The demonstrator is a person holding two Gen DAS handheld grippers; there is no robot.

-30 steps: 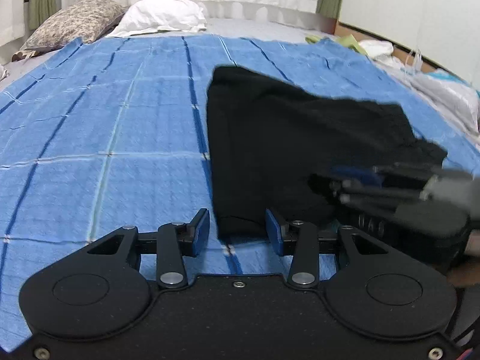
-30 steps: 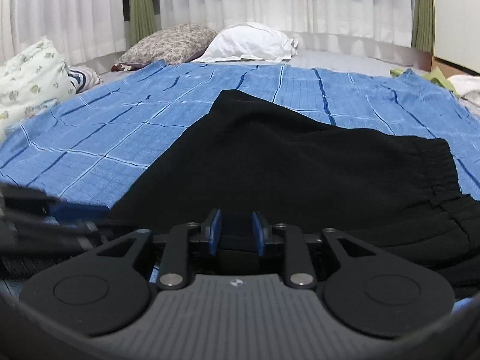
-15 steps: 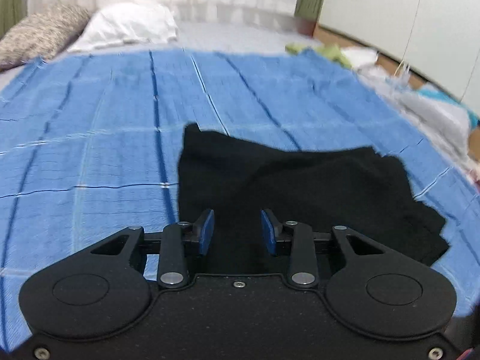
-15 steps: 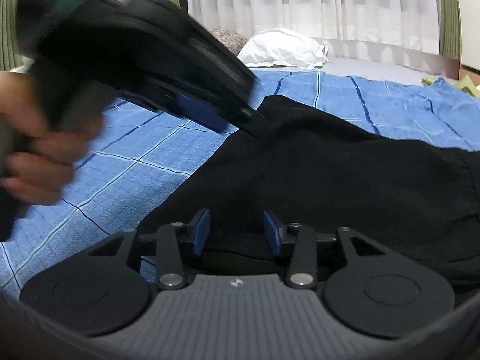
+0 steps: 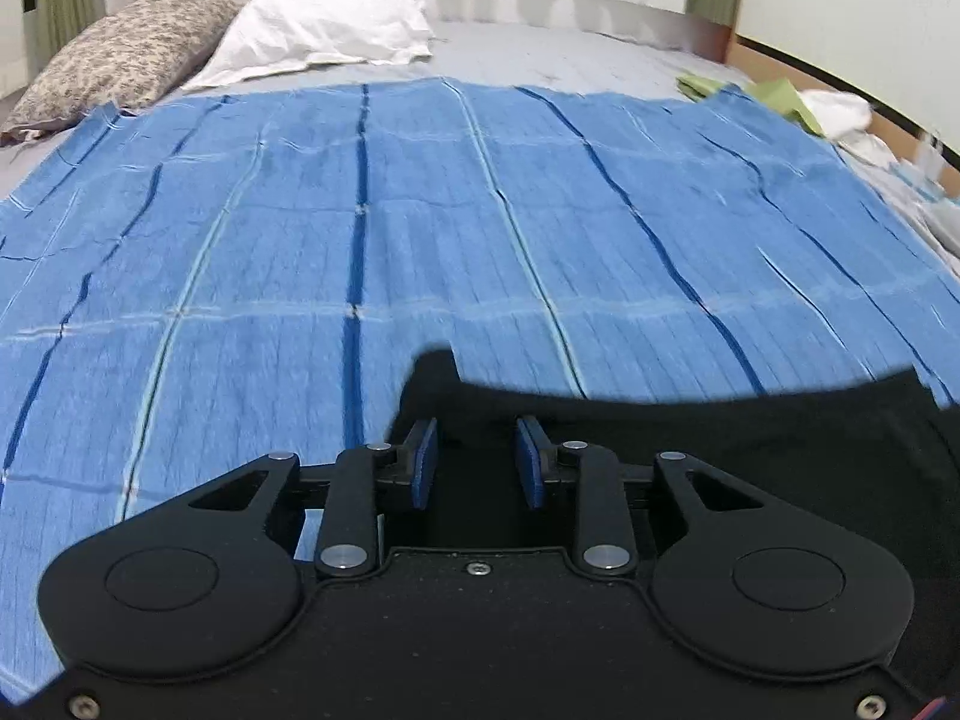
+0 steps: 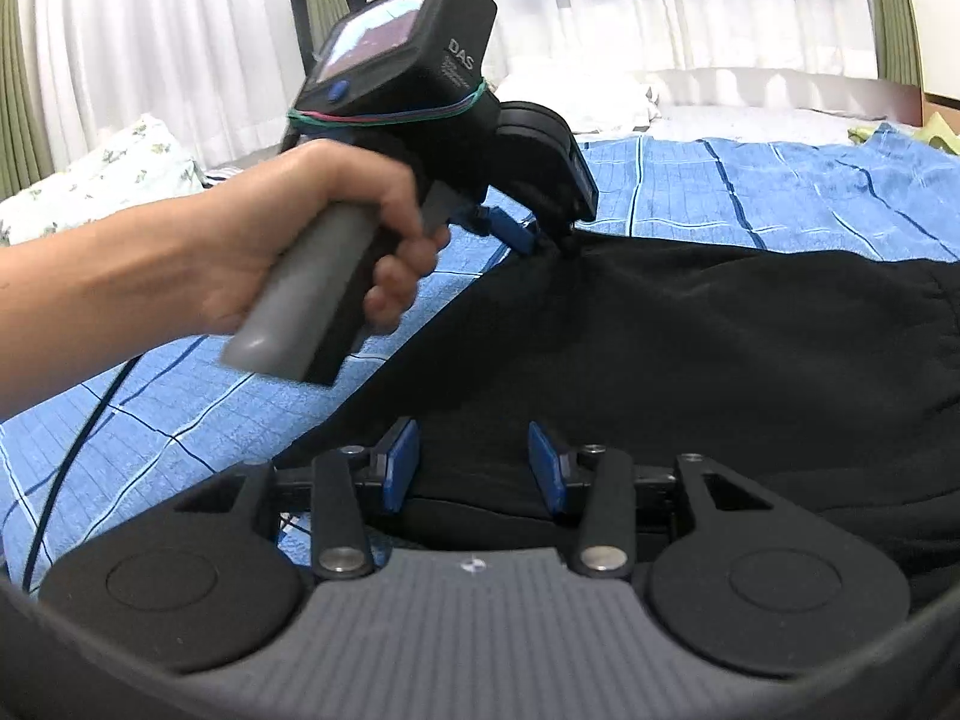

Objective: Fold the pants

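Setting: home bedroom. Bed covered by blue checked blanket (image 5: 480, 210); white pillow (image 5: 324, 24) and floral pillow (image 5: 126, 60) beyond blanket's far edge; white curtains (image 6: 690, 6) behind pillows.

Soft, even daylight filters through the white curtains (image 6: 690, 6) at twelve o'clock, casting hardly any shadows. Fisheye bending curves every edge (corners go dark), and the pants' (image 5: 750, 438) far hem is slightly motion-blurred.

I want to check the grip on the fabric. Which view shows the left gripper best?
The right wrist view: the left gripper shows from outside, tips at the black pants corner. Its own left wrist view shows only its parted fingers over black cloth.
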